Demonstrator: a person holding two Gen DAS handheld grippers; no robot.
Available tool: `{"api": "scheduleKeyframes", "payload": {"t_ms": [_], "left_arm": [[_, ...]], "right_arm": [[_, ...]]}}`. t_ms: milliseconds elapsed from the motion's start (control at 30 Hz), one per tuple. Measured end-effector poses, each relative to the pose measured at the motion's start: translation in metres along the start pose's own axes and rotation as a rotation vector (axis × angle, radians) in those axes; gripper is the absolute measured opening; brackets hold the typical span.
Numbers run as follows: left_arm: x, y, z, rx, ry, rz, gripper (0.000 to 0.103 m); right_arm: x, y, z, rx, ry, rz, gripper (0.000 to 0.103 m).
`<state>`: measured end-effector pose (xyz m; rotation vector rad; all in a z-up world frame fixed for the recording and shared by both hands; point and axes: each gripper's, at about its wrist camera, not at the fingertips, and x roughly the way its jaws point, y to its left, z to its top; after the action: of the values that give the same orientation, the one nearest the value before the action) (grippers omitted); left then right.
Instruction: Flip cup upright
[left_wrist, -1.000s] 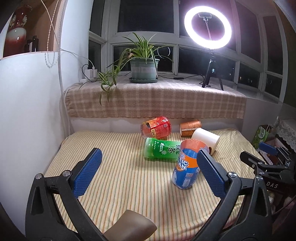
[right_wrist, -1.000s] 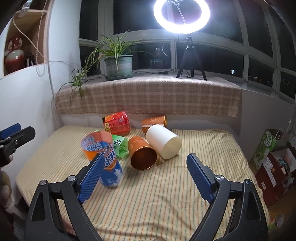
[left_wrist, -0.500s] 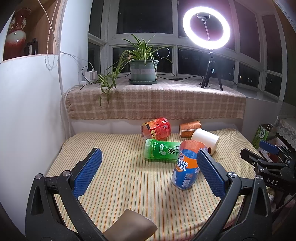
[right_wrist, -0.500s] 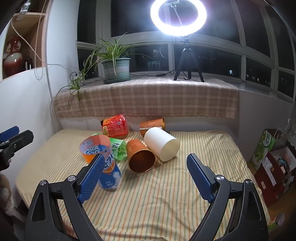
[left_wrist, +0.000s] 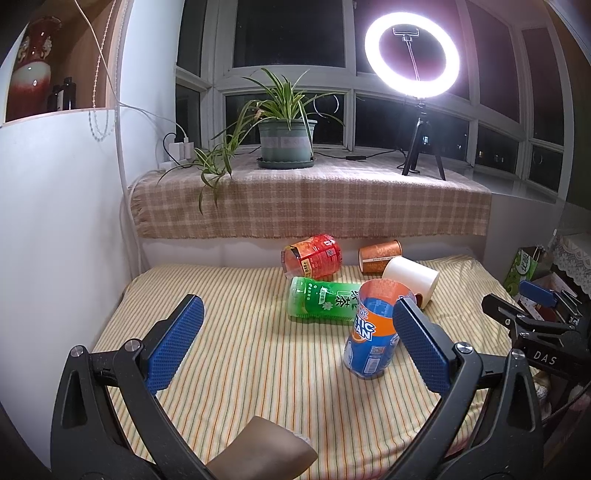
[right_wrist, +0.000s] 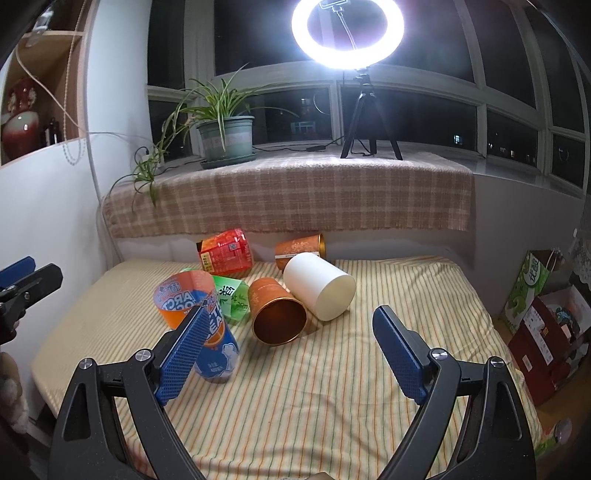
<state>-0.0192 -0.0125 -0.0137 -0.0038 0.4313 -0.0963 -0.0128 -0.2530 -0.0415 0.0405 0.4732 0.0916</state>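
Both the left tool (left_wrist: 295, 343) and right tool (right_wrist: 291, 347) are being held spread and empty; the copper-orange metallic cup (right_wrist: 277, 314) is lying sideways at 12 o'clock from the right tool.

Right tool (right_wrist: 291, 347) hangs wide apart over copper cup (right_wrist: 277, 312) lying beside white cup (right_wrist: 319, 291)

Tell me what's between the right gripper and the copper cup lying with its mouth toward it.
Only bare striped cloth separates the right gripper from the copper cup, per the right wrist view.
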Motion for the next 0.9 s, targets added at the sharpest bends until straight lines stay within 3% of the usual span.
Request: {"api": "scheduleKeyframes", "payload": {"t_ms": [900], "left_arm": [[0.0004,-0.001,0.0003,0.003,0.001,0.001,0.103]], "right_arm": [[0.0032,-0.0007,-0.0013,0.009,0.013,-0.004,0.09]]}}
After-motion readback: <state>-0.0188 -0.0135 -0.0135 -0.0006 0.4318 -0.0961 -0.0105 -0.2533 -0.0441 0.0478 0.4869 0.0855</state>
